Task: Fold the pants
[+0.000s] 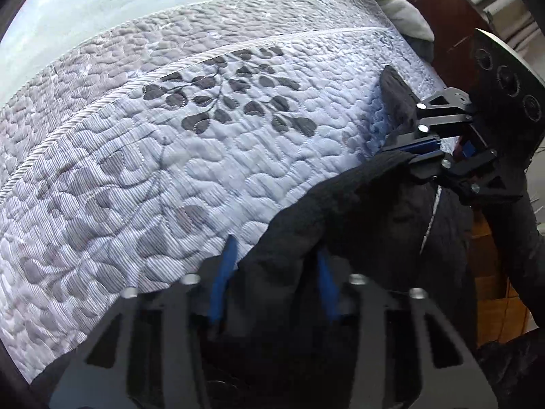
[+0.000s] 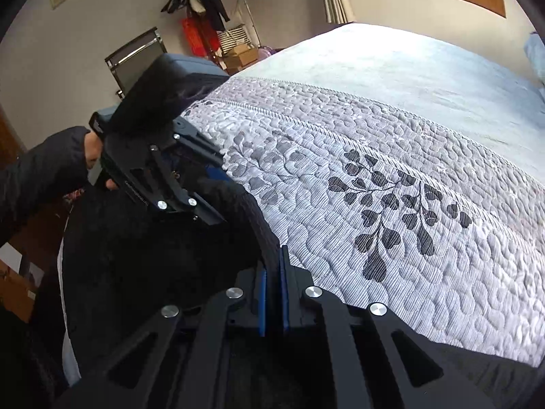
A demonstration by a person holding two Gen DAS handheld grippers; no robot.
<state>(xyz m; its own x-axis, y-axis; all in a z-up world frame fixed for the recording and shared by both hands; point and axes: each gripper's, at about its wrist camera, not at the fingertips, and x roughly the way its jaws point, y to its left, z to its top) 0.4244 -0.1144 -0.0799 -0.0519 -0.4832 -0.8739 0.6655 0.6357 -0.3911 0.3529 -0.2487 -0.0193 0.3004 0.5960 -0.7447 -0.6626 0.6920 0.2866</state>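
Left tool (image 1: 272,269): blue pads sit either side of a thick bunch of the pants (image 1: 340,211), and they look pressed into it, so I read it as clamped on the cloth. Risk here: the bunch is fat and soft, so the pads may hold only the outer layer, w/ the inner layer sliding out once the cloth takes weight. Also can't tell which part of the garment it has; a hold on the wrong part means a crooked fold.

Pants: black, matte, slightly fuzzy knit, limp, heaped at the near edge of the bed (image 2: 425,78), partly off the side. Most of it hangs in shadow, so leg vs waist is unclear. If the hanging part drags over the bed edge, the stretch btwn the two tools goes uneven.

Quilt (image 1: 153,170): pale grey-lilac, puffy stitched pebble pattern, dark leaf motif. The bumpy surface may catch the knit and wrinkle it when laid down.

Right tool (image 2: 273,277): jaws fully shut, pinching a thin ribbed edge of the pants. Narrow bite, so a sharp tug could pop it free.
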